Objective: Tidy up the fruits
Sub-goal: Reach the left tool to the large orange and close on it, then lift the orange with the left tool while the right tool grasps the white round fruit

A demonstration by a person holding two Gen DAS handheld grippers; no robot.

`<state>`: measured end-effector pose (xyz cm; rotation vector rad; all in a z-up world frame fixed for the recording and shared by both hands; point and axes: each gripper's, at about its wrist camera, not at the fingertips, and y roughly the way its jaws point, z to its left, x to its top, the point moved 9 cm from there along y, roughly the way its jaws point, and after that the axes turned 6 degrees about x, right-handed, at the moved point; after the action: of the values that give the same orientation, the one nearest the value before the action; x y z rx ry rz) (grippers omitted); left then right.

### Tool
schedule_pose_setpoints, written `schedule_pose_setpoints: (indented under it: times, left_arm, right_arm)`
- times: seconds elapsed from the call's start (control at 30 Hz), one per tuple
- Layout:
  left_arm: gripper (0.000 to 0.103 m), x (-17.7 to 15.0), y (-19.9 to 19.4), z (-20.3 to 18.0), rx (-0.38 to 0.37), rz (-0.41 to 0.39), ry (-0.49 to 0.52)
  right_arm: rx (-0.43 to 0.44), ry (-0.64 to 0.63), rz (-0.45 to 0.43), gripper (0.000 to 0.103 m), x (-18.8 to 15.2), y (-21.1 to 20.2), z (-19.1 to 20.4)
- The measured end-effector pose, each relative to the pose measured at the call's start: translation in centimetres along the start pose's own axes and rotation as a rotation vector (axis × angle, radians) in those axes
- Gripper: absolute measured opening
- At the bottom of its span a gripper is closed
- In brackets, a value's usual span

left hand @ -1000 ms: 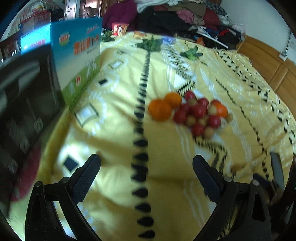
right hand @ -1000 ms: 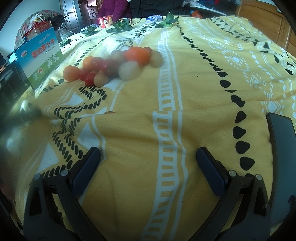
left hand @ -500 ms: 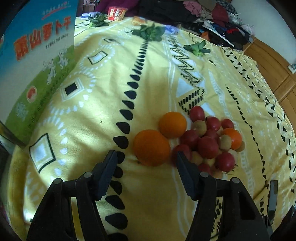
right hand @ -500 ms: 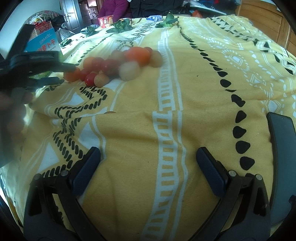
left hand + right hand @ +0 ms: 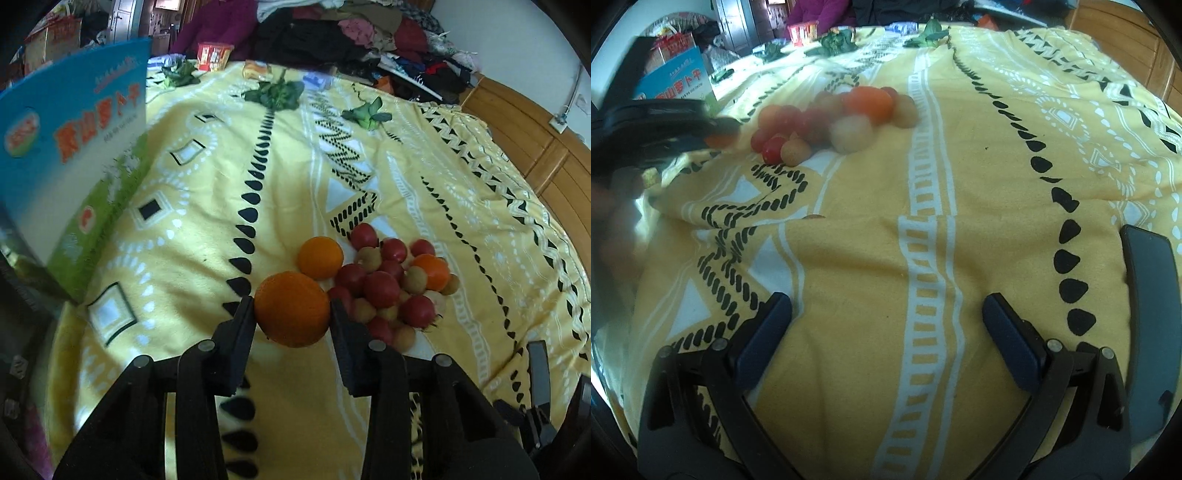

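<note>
On a bed spread with a yellow patterned blanket [image 5: 207, 229], the left hand-held gripper [image 5: 292, 314] is closing its jaws around the nearest orange [image 5: 291, 309], the first pick in sorting a heap of fruit; both pads appear to touch the orange's sides, though how firm the hold is cannot be told. The orange sits at the heap's near-left edge, touching a second orange [image 5: 320, 257] just behind it. A third orange fruit [image 5: 431, 271] lies on the far side of the heap from the gripped one. Around nine small red fruits [image 5: 380, 288] and some seven pale tan ones [image 5: 369, 258] fill the space between; a few are half hidden, so the count is approximate. The right hand-held gripper [image 5: 886, 321] hangs with jaws wide apart and nothing between them, well clear of the heap. A likely next move is a clean lift that avoids nudging the touching fruits, then a carry, perhaps towards the blue carton [image 5: 74, 155] standing left of the heap
</note>
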<state>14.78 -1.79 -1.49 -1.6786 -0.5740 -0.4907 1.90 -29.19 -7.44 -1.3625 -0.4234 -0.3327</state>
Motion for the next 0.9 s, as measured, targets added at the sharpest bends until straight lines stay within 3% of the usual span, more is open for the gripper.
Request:
schedule_pose_setpoints:
  times: [0.1, 0.27, 0.4, 0.53, 0.73, 0.9]
  left_arm:
    - [0.041, -0.7, -2.1, 0.9, 0.004, -0.019, 0.004]
    - [0.041, -2.1, -3.7, 1.7, 0.005, -0.025, 0.002]
    - [0.041, -2.7, -4.0, 1.2, -0.019, -0.011, 0.011]
    - [0.041, -2.7, -4.1, 0.7, -0.027, -0.007, 0.028]
    - [0.041, -2.7, -4.1, 0.7, -0.030, -0.001, 0.026]
    - [0.041, -2.6, -4.5, 0.7, -0.016, -0.013, 0.042]
  right_arm:
    - [0.048, -0.002, -0.018, 0.075, 1.5, -1.7, 0.8]
    - [0.147, -0.012, -0.110, 0.073, 7.2, -3.1, 1.9]
    - [0.142, 0.018, -0.052, 0.049, 9.7, 1.0, 0.3]
    - [0.133, -0.014, 0.003, 0.050, 10.3, 4.1, 0.0]
    - [0.183, -0.032, -0.004, 0.056, 10.8, 5.3, 0.9]
    - [0.235, -0.055, 0.005, 0.055, 10.9, 5.9, 2.2]
